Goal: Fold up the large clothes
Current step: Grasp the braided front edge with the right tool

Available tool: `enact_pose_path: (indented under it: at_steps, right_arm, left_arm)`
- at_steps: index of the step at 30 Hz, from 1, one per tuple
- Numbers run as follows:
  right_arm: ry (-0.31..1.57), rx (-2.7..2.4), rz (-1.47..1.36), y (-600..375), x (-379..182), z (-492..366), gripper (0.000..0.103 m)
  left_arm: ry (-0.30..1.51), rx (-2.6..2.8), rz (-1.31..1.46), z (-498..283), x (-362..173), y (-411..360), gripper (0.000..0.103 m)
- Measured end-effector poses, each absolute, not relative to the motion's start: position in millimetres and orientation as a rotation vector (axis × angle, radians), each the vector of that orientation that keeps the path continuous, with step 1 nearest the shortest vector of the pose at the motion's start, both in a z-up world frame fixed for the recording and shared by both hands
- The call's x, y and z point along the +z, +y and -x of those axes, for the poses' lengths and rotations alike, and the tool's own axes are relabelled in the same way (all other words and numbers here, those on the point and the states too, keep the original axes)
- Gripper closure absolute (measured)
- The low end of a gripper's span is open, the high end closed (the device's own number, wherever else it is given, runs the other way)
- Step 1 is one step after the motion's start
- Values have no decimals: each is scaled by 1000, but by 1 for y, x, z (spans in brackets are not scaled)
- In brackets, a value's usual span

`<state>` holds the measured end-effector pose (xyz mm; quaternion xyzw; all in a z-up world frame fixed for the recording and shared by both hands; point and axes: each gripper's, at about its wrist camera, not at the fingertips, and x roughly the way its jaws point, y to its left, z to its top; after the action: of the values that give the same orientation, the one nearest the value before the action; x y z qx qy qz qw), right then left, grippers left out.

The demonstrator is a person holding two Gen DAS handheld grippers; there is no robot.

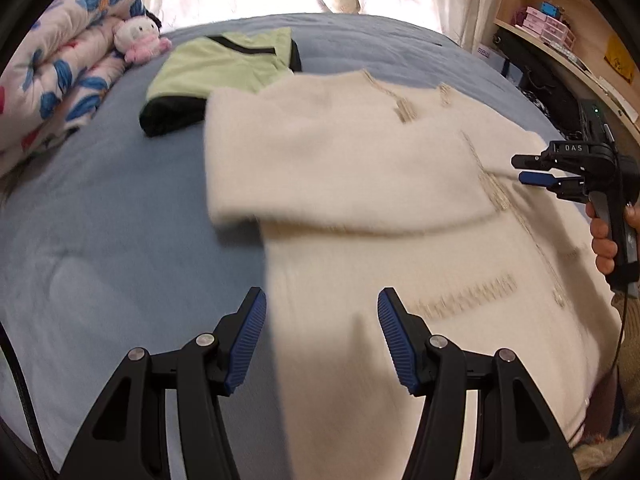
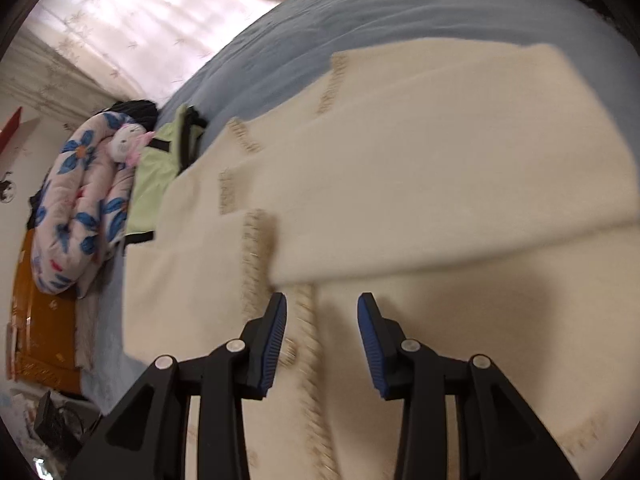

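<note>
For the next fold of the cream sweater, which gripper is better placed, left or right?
Probably the left gripper: its open jaws straddle the cream sweater's near-left edge. The right gripper, also empty, hovers over its middle.

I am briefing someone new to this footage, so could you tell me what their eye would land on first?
The big cream sweater spread over the blue bed, one sleeve folded across its body, fills the middle. Behind it lies a folded green and black garment, with a flowered quilt and a small pink doll at the far left. Both the left gripper and right gripper are open above the sweater.
</note>
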<state>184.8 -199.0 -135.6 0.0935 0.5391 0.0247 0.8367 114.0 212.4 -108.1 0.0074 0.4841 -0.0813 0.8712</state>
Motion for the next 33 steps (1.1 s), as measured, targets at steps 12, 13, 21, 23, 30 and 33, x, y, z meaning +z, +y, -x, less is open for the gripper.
enact_pose_path:
  at_steps: [12,13,21,23,30,33]
  right_arm:
    - [1207,131,65,-117,-167,-239,86]
    - [1181,150,98,-107,-159,-235,87]
    - [878,243,108,-71,-32,-229,88]
    - [838,158,116,-87,-16,-239,88]
    - [1003,-180,181,-177,-73,-296,76]
    - [1152,-177,38,-218,-110,-295,76]
  left_arm:
    - [989,-66,77,-170,-98,247,46]
    - [985,-58,89,-171,-98,251,46]
    - [962,-37,169,-182,-94,262,46]
    - [960,-41,169,-187,-94,261,46]
    - [983,-74,158,-210,-102,247,46]
    - [1006,-106,167,-223,-110,241,46]
